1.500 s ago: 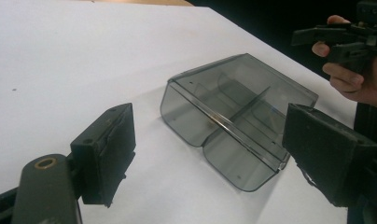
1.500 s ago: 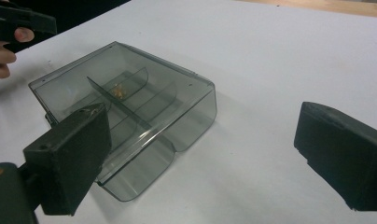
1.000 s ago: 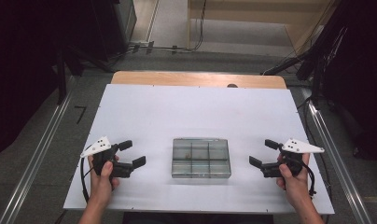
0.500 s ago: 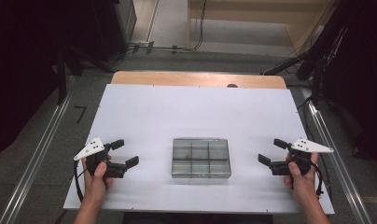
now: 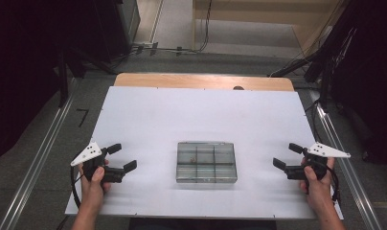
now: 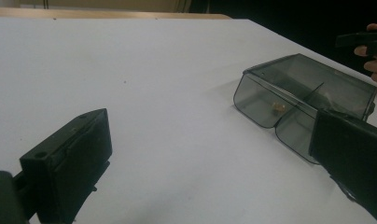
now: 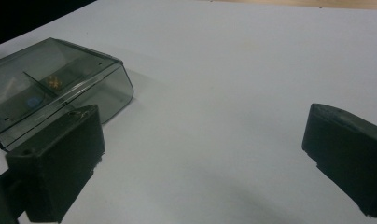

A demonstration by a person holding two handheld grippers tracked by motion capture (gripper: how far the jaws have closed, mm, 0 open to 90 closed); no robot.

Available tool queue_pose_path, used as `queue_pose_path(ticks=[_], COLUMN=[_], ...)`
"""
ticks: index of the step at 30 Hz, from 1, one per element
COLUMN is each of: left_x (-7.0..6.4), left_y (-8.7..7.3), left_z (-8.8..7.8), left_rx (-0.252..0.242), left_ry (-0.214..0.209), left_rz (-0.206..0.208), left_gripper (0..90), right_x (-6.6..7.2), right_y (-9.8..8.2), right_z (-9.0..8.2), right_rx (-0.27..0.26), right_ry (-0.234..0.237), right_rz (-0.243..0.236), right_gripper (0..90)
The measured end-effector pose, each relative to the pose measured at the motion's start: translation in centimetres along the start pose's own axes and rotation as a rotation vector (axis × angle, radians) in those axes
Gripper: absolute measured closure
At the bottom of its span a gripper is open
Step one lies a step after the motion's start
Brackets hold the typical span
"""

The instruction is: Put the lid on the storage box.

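A smoky clear compartment box [image 5: 206, 161] lies flat on the white desk [image 5: 206, 115], near the desk's front edge and roughly midway across it. Its lid looks shut. Thin dividers split the box into a grid of compartments; one of them holds a small tan piece [image 6: 276, 108], and in the right gripper view a small blue piece [image 7: 32, 101] sits in a compartment next to the tan one.

Left of the box and well apart from it, the left hand-held gripper [image 5: 120, 157] hovers with its jaws spread wide, grasping nothing. Right of the box, also well apart, the right hand-held gripper [image 5: 288, 155] is likewise released, jaws gaping and pointed toward the box. Each gripper view looks along its own jaws at a near end of the box.

As a judgement, the work on the box has not begun: nothing touches it, the lid seems closed, and the approach, the grasp and any opening are all left to do.

No brand, label or readable writing shows on the box, the hand-held grippers or the desk.
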State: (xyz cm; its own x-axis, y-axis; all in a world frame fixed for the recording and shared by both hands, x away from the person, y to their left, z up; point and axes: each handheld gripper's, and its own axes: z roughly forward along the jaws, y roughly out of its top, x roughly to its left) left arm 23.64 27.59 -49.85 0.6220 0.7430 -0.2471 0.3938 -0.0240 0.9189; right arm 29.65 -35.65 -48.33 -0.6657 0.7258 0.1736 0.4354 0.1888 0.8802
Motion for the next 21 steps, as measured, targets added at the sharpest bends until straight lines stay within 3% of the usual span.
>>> queue_pose_path(ticks=[7,13,21], left_x=[0.0,0.1,0.0], left_y=[-0.2,-0.6,-0.7], left_z=[0.0,-0.3,-0.2], left_rx=[0.003,-0.034,-0.028], left_ry=[0.006,0.000,-0.001], left_rz=[0.005,-0.016,-0.012], left_gripper=[0.0,0.0,0.0], right_x=[-0.3,0.0,-0.4], right_y=[-0.5,-1.4,-1.6], right_z=[-0.1,-0.4,-0.5], right_rx=[0.009,0.026,0.008], right_ry=[-0.012,-0.004,-0.002], right_rz=[0.005,-0.003,0.023], right_gripper=[0.0,0.0,0.0])
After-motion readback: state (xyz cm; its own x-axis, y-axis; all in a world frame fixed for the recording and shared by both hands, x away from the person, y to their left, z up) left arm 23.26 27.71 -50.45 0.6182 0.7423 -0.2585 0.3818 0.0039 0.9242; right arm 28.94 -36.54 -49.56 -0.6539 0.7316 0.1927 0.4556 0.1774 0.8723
